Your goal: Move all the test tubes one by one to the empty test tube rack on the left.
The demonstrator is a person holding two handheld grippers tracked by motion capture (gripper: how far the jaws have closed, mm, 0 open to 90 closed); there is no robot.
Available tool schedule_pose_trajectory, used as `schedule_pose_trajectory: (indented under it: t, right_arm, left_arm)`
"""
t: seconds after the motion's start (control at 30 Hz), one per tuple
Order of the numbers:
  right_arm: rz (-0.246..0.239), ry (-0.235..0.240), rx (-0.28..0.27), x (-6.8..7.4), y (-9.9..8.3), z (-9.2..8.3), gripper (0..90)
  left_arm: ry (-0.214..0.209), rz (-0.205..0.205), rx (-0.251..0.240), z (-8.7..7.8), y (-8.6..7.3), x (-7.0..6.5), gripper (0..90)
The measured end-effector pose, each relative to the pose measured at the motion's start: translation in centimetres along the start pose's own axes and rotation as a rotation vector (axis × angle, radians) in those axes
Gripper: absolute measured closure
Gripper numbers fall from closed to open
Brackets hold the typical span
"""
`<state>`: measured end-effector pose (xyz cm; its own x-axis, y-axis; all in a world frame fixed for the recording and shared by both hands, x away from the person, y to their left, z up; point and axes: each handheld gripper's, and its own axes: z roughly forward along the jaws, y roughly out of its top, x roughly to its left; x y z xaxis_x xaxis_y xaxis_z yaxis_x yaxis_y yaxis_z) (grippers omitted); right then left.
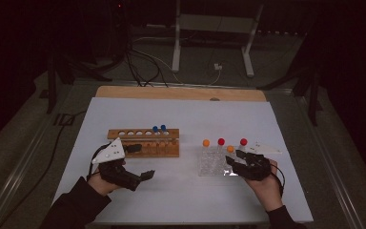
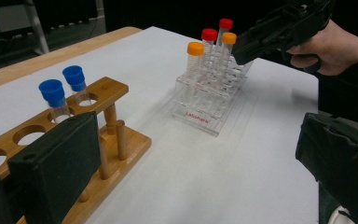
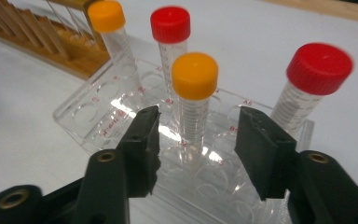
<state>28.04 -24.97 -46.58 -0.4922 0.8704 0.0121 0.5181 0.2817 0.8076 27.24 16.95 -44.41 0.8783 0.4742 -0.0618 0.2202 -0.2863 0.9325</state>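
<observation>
**Gripper closes in on orange-capped tube at clear rack**

High view: on a white table [image 1: 181, 114], the right gripper [image 1: 234, 160] sits at the near edge of a clear plastic tube rack [image 1: 208, 164], while the left gripper [image 1: 140, 162] is held just in front of a wooden tube rack [image 1: 143, 142] that carries two blue-capped tubes [image 1: 159, 130].

Left gripper view: its two black jaws stand wide apart with nothing between them, one just beside the wooden rack. Farther off, the clear rack holds two orange-capped and two red-capped tubes, the right gripper at its far side.

Right gripper view: the nearest orange-capped tube [image 3: 194, 93] stands upright in the clear rack, between the two jaws. The pads [image 3: 144, 140] flank it with gaps on both sides, not touching. Two red-capped tubes [image 3: 170, 32] and a second orange-capped tube [image 3: 108, 23] stand around it.
</observation>
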Motion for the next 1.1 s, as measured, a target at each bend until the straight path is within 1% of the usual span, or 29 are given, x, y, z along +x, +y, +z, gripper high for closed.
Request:
schedule_pose_trajectory:
  t: [0.07,0.1,0.2,0.27,0.3,0.37,0.4,0.43,0.53,0.67,0.77,0.8,0.83,1.0,1.03,1.1]
  right_arm:
    - [0.001,-0.006,0.015,0.1,0.1,0.2,58.3]
    - [-0.002,-0.006,0.020,0.2,0.1,0.3,60.3]
    - [-0.014,-0.017,0.031,0.5,0.3,0.7,64.0]
    - [-0.017,-0.020,0.042,0.6,0.5,0.9,65.9]
    - [-0.017,-0.022,0.045,0.6,0.5,1.0,66.9]
    - [-0.025,-0.029,0.053,0.7,0.6,1.1,68.8]
    - [-0.030,-0.031,0.052,0.8,0.6,1.2,70.4]
    - [-0.031,-0.031,0.053,0.8,0.6,1.2,73.0]
    - [-0.040,-0.037,0.053,0.9,0.7,1.3,74.0]
    - [-0.036,-0.029,0.057,0.8,0.7,1.2,74.7]
    - [-0.047,-0.032,0.061,0.9,0.8,1.2,74.8]
    - [-0.043,-0.031,0.058,0.9,0.8,1.1,74.8]
    - [-0.042,-0.029,0.055,0.9,0.9,1.0,74.9]
    - [-0.042,-0.030,0.032,0.9,1.3,0.3,74.9]
    - [-0.046,-0.032,0.028,0.9,1.4,0.2,74.9]
    - [-0.060,-0.043,0.016,1.2,1.6,-0.1,74.9]
  left_arm:
    - [0.007,0.005,0.003,0.0,0.0,0.0,1.0]
    - [0.000,0.003,0.004,0.0,0.0,0.0,1.0]
    - [-0.004,0.003,0.008,0.2,-0.1,0.1,1.0]
    - [0.000,0.004,0.011,0.2,-0.1,0.1,0.9]
    - [-0.007,0.004,0.010,0.2,-0.1,0.1,1.0]
    - [-0.001,0.005,0.009,0.2,-0.1,0.1,0.9]
    - [-0.005,0.004,0.008,0.1,-0.1,0.1,1.0]
    - [0.000,0.006,0.008,0.1,-0.1,0.1,1.0]
    - [-0.002,0.002,0.008,0.1,-0.1,0.1,1.0]
    - [-0.004,0.003,0.012,0.2,-0.1,0.1,1.0]
    - [-0.004,0.004,0.011,0.1,-0.1,0.2,1.0]
    - [-0.007,0.002,0.010,0.1,-0.1,0.2,1.0]
    - [0.001,0.005,0.011,0.1,-0.1,0.2,1.0]
    - [-0.007,0.004,0.014,0.1,-0.1,0.2,1.0]
    - [-0.002,0.006,0.016,0.2,-0.1,0.2,1.0]
    - [-0.006,0.007,0.017,0.2,-0.1,0.1,1.0]
